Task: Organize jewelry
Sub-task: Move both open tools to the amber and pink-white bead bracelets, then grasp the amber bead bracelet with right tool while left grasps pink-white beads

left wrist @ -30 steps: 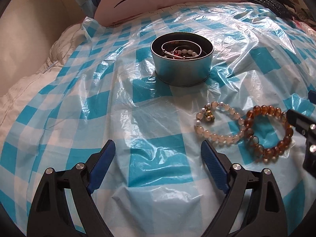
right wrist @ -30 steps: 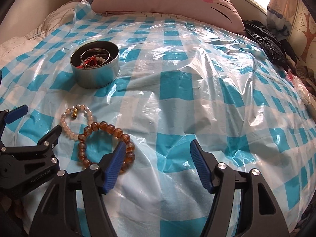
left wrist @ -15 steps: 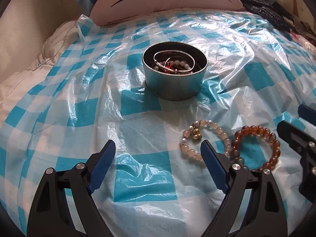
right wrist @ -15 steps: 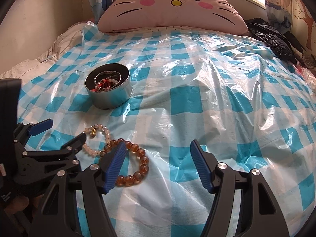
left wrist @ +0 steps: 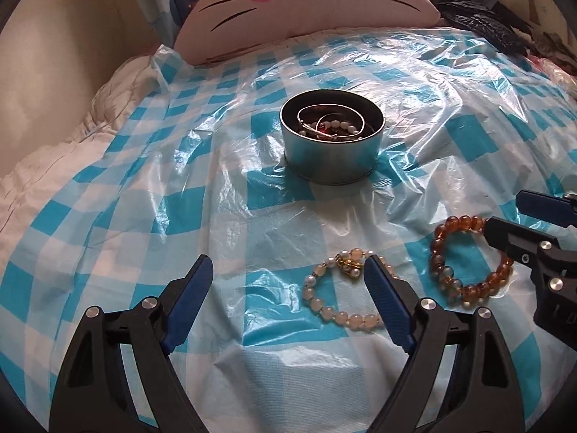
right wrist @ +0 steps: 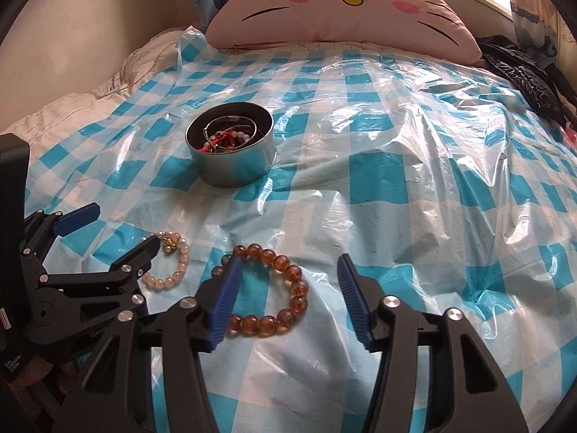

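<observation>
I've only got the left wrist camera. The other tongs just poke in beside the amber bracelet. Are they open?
Observer: Yes. The right tongs are spread wide and hold nothing.
Operator: Lined up on the bracelet?
Observer: Roughly. Most of the amber bracelet lies between their fingers, but their left finger covers its left edge.
Operator: And my tongs, seen from there?
Observer: The left tongs are open, with one fingertip at the gold charm of the pale bracelet. I can't tell if it touches.

Round tin [left wrist: 331, 151] mid-sheet toward the pillow [left wrist: 306, 7], two bracelets just ahead of the grippers, bare checked sheet [right wrist: 414, 187] toward the right edge
</observation>
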Available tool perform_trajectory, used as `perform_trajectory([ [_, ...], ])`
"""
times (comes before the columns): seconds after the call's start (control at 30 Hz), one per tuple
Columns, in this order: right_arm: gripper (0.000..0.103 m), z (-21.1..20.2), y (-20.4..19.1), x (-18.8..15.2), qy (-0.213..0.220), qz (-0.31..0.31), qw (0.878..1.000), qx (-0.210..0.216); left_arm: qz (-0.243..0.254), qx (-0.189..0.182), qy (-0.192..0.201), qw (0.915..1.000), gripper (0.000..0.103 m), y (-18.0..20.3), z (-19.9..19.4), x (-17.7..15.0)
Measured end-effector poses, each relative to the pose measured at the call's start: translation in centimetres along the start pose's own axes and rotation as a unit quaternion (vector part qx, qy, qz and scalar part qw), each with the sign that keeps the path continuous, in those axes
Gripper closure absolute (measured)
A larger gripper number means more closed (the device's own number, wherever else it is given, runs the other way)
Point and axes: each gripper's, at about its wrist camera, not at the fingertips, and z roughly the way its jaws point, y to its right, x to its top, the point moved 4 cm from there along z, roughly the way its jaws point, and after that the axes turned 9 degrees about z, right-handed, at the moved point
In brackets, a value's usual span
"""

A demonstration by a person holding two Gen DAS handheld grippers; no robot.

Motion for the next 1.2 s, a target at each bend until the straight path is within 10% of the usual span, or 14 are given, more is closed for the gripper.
perform_trajectory([
  [0.9, 0.067, 2.3, 0.4, -0.7, -0.054, 0.017, 0.998, 0.007, -0.035, -0.078, 0.006, 0.9963, 0.026, 0.1, 0.2, 0.0],
  [1.2, 0.067, 3.0, 0.5, -0.8, -0.065, 0.019, 0.998, 0.003, -0.036, -0.104, -0.02, 0.9938, 0.055, 0.6, 1.3, -0.5],
])
